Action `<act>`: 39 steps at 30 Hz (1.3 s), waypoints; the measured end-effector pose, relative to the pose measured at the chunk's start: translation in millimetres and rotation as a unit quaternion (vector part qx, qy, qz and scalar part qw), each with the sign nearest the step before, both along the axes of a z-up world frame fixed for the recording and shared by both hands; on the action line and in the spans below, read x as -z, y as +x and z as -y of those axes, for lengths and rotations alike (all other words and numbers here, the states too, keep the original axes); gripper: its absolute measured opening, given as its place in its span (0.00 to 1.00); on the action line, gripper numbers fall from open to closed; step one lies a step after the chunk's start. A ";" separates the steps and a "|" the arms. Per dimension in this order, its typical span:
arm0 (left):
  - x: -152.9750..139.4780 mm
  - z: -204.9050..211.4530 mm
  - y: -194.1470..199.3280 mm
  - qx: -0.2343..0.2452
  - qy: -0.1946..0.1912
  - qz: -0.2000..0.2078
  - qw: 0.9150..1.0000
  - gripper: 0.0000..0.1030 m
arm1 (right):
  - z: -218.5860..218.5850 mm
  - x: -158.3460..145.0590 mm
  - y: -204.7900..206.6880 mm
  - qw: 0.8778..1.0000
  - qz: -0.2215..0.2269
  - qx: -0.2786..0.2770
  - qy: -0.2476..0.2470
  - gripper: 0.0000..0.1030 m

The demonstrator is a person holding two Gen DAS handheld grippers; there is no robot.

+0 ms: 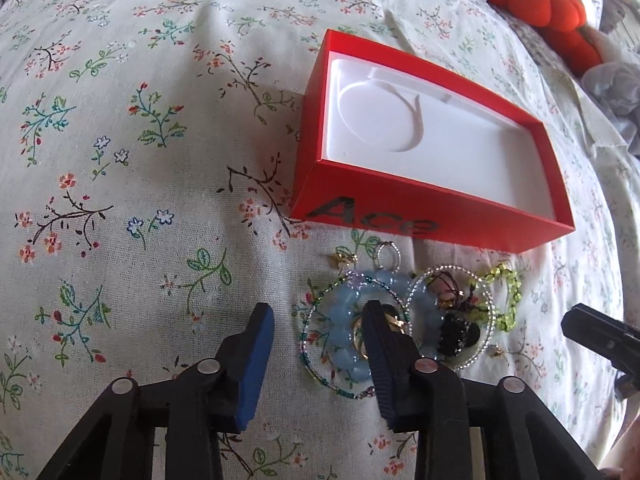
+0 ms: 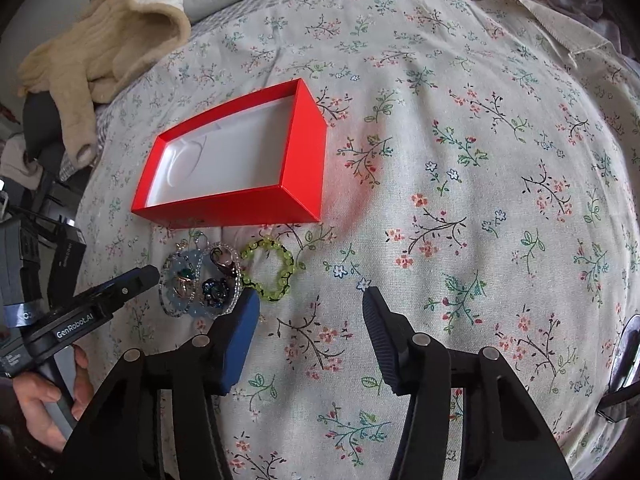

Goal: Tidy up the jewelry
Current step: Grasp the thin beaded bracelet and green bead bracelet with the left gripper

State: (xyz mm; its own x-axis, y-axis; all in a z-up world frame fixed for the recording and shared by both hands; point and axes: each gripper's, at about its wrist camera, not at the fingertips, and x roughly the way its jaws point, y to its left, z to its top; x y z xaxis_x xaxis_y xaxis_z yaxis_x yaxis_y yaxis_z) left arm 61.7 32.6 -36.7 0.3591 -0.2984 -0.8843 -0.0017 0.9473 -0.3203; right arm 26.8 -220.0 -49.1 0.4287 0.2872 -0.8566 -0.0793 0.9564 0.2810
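Left claw (image 1: pixel 316 312): my fingers are spread wide, holding nothing — the right finger lies over the blue bracelet (image 1: pixel 344 320).
Right claw (image 2: pixel 310 296): also spread, nothing between the fingers, above the bare sheet (image 2: pixel 480 160).
Jewelry: a small heap on the sheet, just beside the near wall of the box (image 1: pixel 400 216); a beaded hoop (image 1: pixel 452 280), a dark piece (image 1: pixel 460 332) and the green bracelet (image 2: pixel 272 268) lie close together.
Box: red, open, white inside — no jewelry in it.

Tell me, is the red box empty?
Empty: the red box shows only its bare white liner; the jewelry lies outside on the sheet.
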 end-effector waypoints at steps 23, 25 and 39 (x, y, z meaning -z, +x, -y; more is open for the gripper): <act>-20.4 -0.4 -12.3 0.002 0.004 0.035 0.999 0.00 | -2.6 33.8 31.5 0.998 -0.039 0.018 0.049 0.35; -26.9 0.3 -16.4 0.006 0.005 0.044 0.999 0.00 | -6.3 35.9 33.1 0.998 -0.038 0.018 0.035 0.27; -87.8 14.1 -33.1 0.028 -0.027 0.109 0.993 0.00 | -13.9 -9.1 13.2 1.000 0.011 0.001 0.029 0.05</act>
